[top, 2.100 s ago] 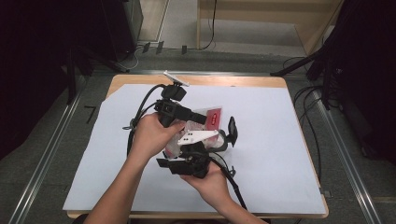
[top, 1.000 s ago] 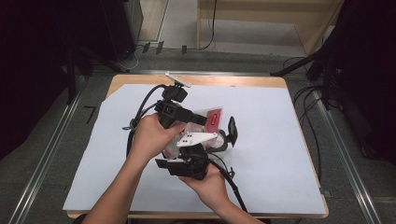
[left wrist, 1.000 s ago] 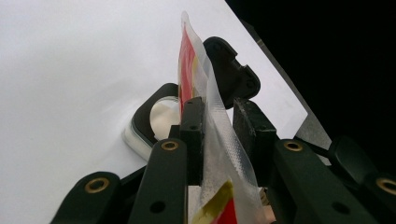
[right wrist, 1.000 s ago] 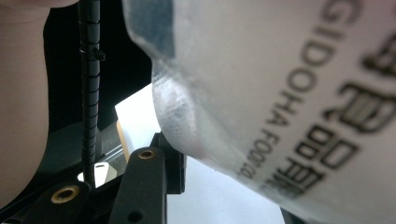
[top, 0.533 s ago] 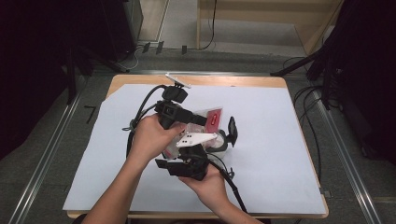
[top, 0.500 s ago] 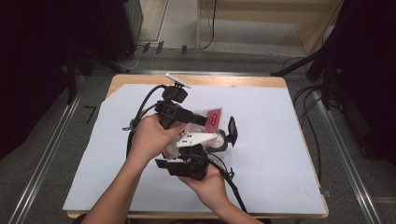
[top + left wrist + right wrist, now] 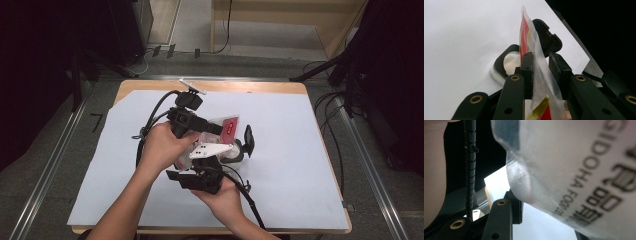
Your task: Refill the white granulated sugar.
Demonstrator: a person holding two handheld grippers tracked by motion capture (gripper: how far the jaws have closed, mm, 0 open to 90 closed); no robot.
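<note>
A sealed food packet (image 7: pixel 230 128), red with clear edges, is held up on edge just above the white sheet (image 7: pixel 295 150). My left gripper (image 7: pixel 218 130) comes in from the left; in its own view the packet (image 7: pixel 525 35) runs between its pads, and the gripper (image 7: pixel 541 65) is shut on the clear seal. My right gripper (image 7: pixel 220 157) reaches up from below. In its view the printed packet (image 7: pixel 574 165) lies very close over the jaws, touching the left finger (image 7: pixel 515 207) and hiding the other. Just behind the packet sits a small black-and-white case (image 7: pixel 239 151).
The case (image 7: pixel 507 62) has a silvery round inside and a black lid (image 7: pixel 546 40) standing open. A cable (image 7: pixel 470 170) and a hand (image 7: pixel 436 170) are close to my right gripper. Dark floor surrounds the wooden table (image 7: pixel 250 86).
</note>
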